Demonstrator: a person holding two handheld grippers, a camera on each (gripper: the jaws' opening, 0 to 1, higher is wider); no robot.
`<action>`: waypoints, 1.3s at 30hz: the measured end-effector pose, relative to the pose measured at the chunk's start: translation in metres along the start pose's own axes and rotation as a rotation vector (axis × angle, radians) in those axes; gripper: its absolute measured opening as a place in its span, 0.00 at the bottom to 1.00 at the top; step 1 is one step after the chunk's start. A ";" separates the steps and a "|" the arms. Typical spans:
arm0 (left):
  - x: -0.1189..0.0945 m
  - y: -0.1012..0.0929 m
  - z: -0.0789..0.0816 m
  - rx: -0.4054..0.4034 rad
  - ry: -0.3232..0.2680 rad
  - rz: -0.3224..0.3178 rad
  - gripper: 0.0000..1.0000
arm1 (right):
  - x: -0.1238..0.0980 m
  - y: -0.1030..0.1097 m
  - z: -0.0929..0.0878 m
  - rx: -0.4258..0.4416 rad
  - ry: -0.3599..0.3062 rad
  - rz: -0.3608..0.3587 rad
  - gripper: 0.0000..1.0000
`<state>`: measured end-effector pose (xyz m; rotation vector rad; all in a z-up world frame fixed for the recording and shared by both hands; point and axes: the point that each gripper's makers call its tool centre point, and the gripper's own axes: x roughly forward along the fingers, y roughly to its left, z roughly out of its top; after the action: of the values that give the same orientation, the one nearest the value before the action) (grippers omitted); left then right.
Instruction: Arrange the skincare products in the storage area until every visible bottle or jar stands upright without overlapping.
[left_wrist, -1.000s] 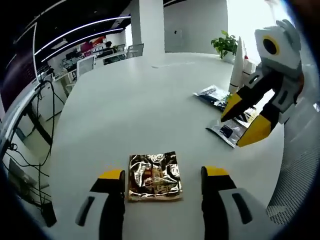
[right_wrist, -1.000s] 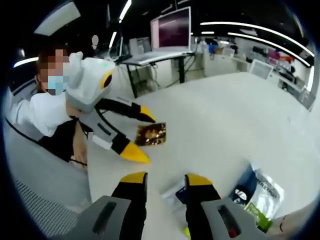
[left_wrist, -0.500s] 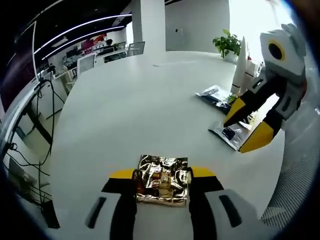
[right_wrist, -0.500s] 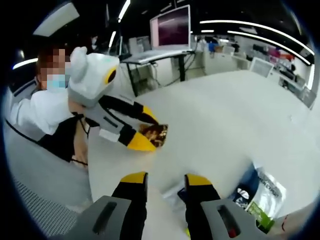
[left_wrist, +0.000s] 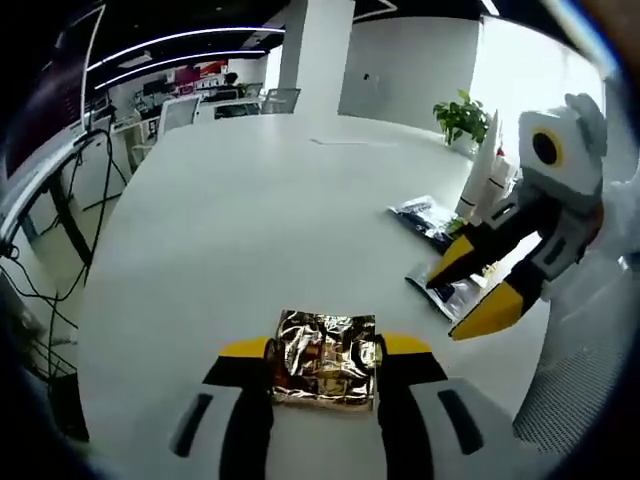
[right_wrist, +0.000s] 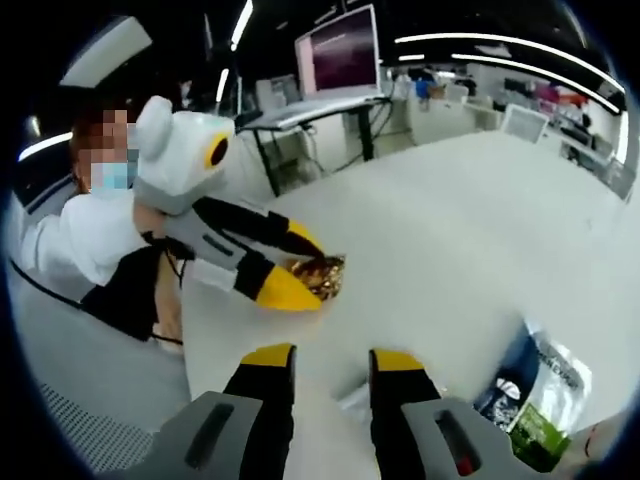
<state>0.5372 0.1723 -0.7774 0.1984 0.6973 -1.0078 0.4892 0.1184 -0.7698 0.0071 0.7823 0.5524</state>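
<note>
A crinkled gold foil sachet (left_wrist: 325, 358) sits clamped between the yellow-tipped jaws of my left gripper (left_wrist: 325, 350), just above the white table (left_wrist: 250, 210). In the right gripper view the same gold foil sachet (right_wrist: 322, 276) shows between the left gripper's fingers (right_wrist: 283, 290), lifted slightly off the table (right_wrist: 450, 230). My right gripper (right_wrist: 323, 358) is open with nothing between its jaws, hovering over a silver sachet (left_wrist: 455, 290). It also appears at the right of the left gripper view as the right gripper (left_wrist: 470, 290). A dark blue sachet (right_wrist: 505, 385) and a green-white sachet (right_wrist: 550, 400) lie at the lower right.
A person in a white top (right_wrist: 80, 240) sits at the table's edge, holding the grippers. White bottles (left_wrist: 485, 185) and a potted plant (left_wrist: 462, 110) stand at the far right. A dark sachet (left_wrist: 425, 212) lies near them. Desks and a monitor (right_wrist: 345, 55) stand beyond the table.
My left gripper shut on the gold foil sachet, which lay flat between its open jaws a second ago, and raised it a little. The right gripper stayed open above the silver sachet.
</note>
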 end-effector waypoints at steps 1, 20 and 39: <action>0.000 -0.001 0.000 -0.012 -0.004 -0.008 0.38 | 0.001 -0.001 0.002 0.013 -0.006 0.000 0.24; -0.003 -0.019 -0.003 -0.139 -0.154 -0.122 0.37 | 0.021 0.010 0.012 0.493 -0.062 0.118 0.16; -0.004 -0.036 -0.005 -0.142 -0.195 -0.190 0.36 | 0.033 0.016 0.007 0.638 -0.025 0.145 0.00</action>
<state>0.5040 0.1585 -0.7729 -0.0907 0.6139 -1.1365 0.5053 0.1490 -0.7831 0.6623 0.9110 0.4185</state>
